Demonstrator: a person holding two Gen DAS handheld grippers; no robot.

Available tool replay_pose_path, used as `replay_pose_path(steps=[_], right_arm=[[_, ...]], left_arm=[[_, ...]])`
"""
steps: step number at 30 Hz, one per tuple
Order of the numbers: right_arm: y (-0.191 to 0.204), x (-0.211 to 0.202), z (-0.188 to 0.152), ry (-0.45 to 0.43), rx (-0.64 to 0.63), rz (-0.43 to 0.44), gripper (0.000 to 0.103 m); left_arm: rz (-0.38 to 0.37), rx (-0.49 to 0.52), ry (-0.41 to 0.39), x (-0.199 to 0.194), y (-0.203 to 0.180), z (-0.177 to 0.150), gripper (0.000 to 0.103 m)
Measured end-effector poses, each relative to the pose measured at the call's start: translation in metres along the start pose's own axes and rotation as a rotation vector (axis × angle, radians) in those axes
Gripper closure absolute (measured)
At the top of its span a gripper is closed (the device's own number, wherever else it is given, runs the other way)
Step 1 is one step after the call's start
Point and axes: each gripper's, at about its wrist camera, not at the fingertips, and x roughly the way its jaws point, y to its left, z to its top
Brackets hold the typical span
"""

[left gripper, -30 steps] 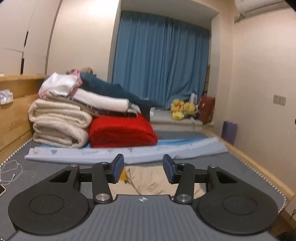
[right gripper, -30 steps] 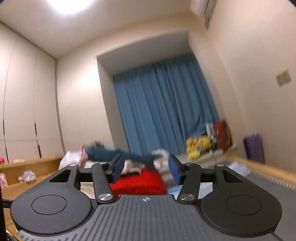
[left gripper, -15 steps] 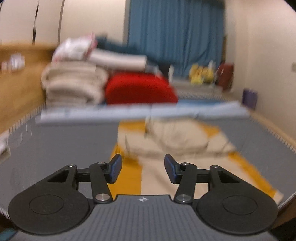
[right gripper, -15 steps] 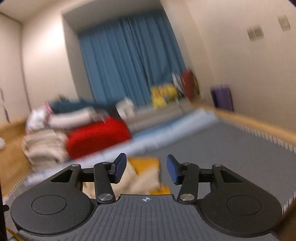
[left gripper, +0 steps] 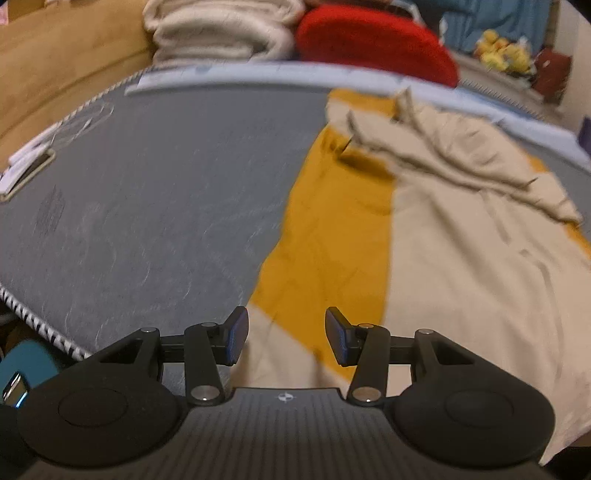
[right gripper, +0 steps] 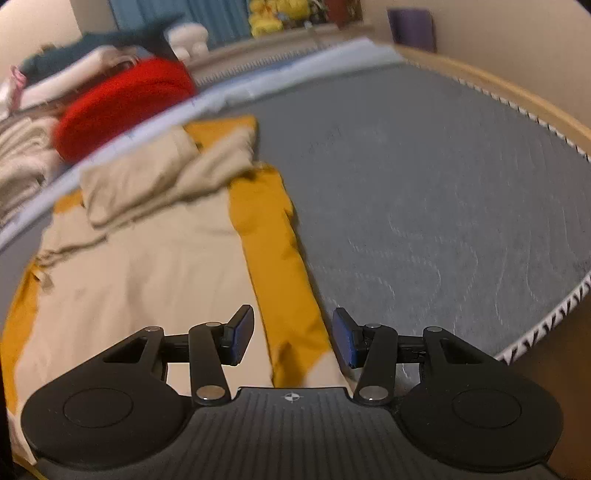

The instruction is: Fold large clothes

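- Garment [left gripper: 461, 258], beige down the middle with mustard-yellow side panels, lies spread flat on the grey mattress [left gripper: 147, 206], its bottom hem at the near edge and its length running toward the far edge.
- At the far end the beige fabric is bunched into a rumpled heap [right gripper: 159, 177], just short of the pale blue roll [left gripper: 229, 75] that crosses the mattress there.
- Handling, by my read: soft, light, limp cloth with no stiffness. It should drape and sag wherever it is lifted, and a pinch may gather more than one layer.
- Best hold looks like the two near hem corners, one for each hand, pinching right at the edge.
- Left tongs [left gripper: 282, 339] hover over the left mustard panel near the hem, jaws parted, nothing between the pads.
- Right tongs [right gripper: 293, 339] hover over the right mustard panel [right gripper: 280, 266] by the garment's right edge, also parted and empty.
- Neither pair touches the cloth as far as I can tell; both views are blurred.
- Red cushion [right gripper: 122, 99] and folded blankets [left gripper: 221, 29] sit beyond the blue roll, well clear.
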Motion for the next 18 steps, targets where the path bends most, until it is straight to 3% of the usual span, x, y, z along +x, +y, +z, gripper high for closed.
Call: replay_pose_path(steps=[10, 13, 15, 17, 18], right_arm=[[-0.010, 0.022, -0.022, 0.138, -0.025, -0.060, 0.053], [-0.011, 0.025, -0.023, 0.159, -0.013, -0.056, 0.059], [-0.013, 0.026, -0.023, 0.168, 0.002, -0.047, 0.070], [-0.013, 0.025, -0.024, 0.172, 0.001, -0.046, 0.092], [-0.014, 0.024, -0.024, 0.169, 0.004, -0.034, 0.097]], left_arm=[[0.036, -0.125, 0.134, 0.039, 0.030, -0.007, 0.051], [0.034, -0.129, 0.145, 0.042, 0.032, -0.009, 0.052], [0.024, -0.119, 0.145, 0.044, 0.031, -0.010, 0.059], [-0.004, -0.098, 0.139, 0.043, 0.026, -0.010, 0.085], [-0.012, -0.084, 0.135, 0.041, 0.025, -0.010, 0.094]])
